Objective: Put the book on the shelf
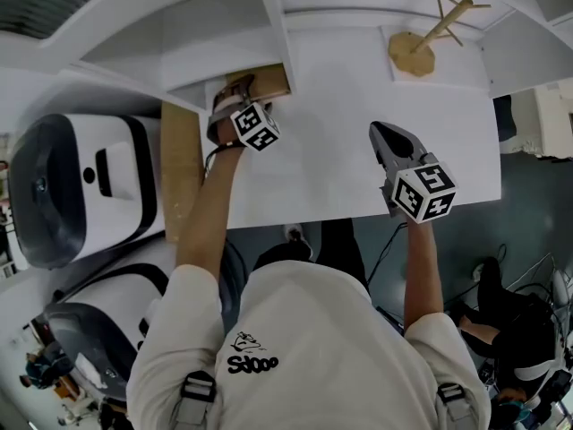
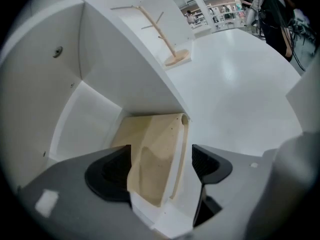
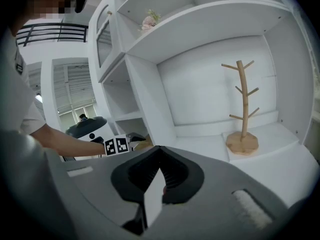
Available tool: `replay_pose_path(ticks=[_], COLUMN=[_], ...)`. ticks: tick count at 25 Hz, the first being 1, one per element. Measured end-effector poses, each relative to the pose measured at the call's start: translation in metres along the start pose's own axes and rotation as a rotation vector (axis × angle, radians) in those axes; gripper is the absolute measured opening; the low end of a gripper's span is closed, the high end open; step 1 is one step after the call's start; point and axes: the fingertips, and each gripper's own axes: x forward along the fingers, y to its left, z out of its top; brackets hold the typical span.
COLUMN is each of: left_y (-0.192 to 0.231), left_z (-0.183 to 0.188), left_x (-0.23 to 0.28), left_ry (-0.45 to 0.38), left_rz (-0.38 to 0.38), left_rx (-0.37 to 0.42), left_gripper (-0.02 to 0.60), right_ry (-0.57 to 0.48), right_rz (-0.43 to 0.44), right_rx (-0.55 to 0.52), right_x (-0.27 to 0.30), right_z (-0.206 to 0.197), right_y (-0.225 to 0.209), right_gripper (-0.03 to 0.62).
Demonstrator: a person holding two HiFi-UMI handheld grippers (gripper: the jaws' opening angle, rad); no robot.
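Shoulders in a white shirt [image 1: 304,348] are being shown lowest in the head view, with both arms being stretched forward over the white desk [image 1: 340,150]. The left gripper [image 2: 161,160] is being held at the shelf [image 1: 224,34] with its jaws apart. The tan book [image 2: 155,139] is being bracketed between them, the right jaw just clear of it. The book is being rested inside the bottom compartment, against the divider. The right gripper [image 1: 380,133] is being hovered above the desk, jaws pressed together on nothing, and a wooden rack [image 1: 416,52] is being seen well beyond it.
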Motion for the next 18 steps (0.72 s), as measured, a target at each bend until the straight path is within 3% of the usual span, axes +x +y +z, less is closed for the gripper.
replay_pose_path(ticks=[3,6,11,18], left_y=[0.002,0.006,0.021,0.035], left_z=[-0.001,-0.008,-0.015,-0.029], left_x=[-0.033,-0.071,-0.147,-0.256], left_ry=[-0.037,-0.084,-0.243,-0.454], left_rz=[0.031,0.053,0.138,0.238], left_rx=[-0.075,-0.193,-0.408,-0.554], left_gripper=[0.359,0.263,0.171,0.043], right_ry=[-0.036,-0.070,-0.122,-0.184], right_rz=[-0.010,-0.020,-0.026,-0.038], right_rx=[-0.040,-0.093,-0.179,-0.285], right_x=[-0.010,-0.022,-0.039,-0.063], right_z=[0.009,0.015,0.025,0.035], right_y=[0.012,0.030,0.066,0.122], right_gripper=[0.002,0.002,0.002,0.002])
